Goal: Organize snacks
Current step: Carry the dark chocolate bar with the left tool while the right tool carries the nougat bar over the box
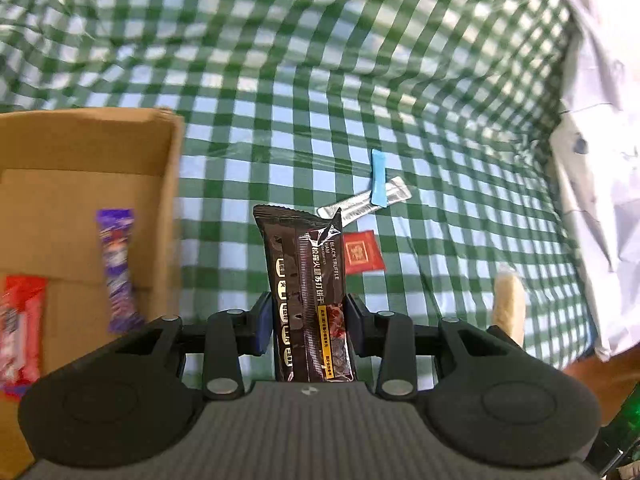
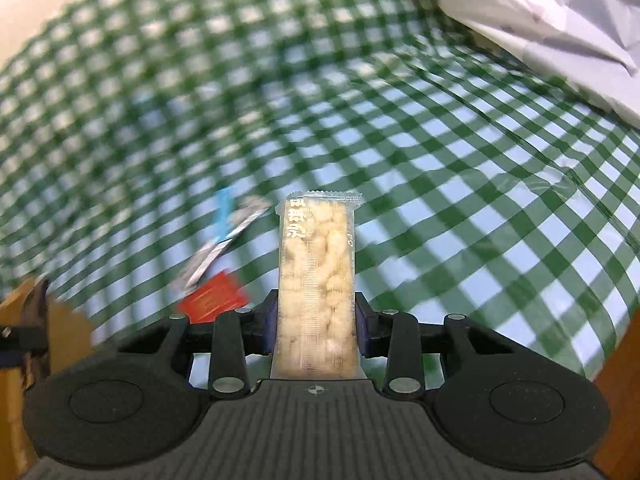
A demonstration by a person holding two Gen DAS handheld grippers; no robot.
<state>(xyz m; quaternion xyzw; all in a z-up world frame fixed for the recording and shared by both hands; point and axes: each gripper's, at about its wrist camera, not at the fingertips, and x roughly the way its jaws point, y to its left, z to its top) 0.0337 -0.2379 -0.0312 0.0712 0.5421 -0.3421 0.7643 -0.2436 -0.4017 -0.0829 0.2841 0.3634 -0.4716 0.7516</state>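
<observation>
1. We look down along 2 handheld grippers over a table covered with a green-and-white checked cloth.
2. Our left gripper is clamped on a black cracker packet, its blue pads pressing both long sides. The packet stands upright between the fingers, lifted off the cloth.
3. To the left of that gripper sits an open cardboard box. Inside it lie a purple snack bar and a red-and-white wrapper, side by side but apart.
4. On the cloth beyond the black packet we see a small red sachet, a silver stick pack and a blue strip lying across the silver one.
5. Our right gripper is closed on a clear packet of pale puffed-rice bar, held upright above the cloth.
6. A crumpled white plastic bag lies at the far right edge of the table.
7. The right view is motion-blurred, so the loose snacks look smeared there.
</observation>
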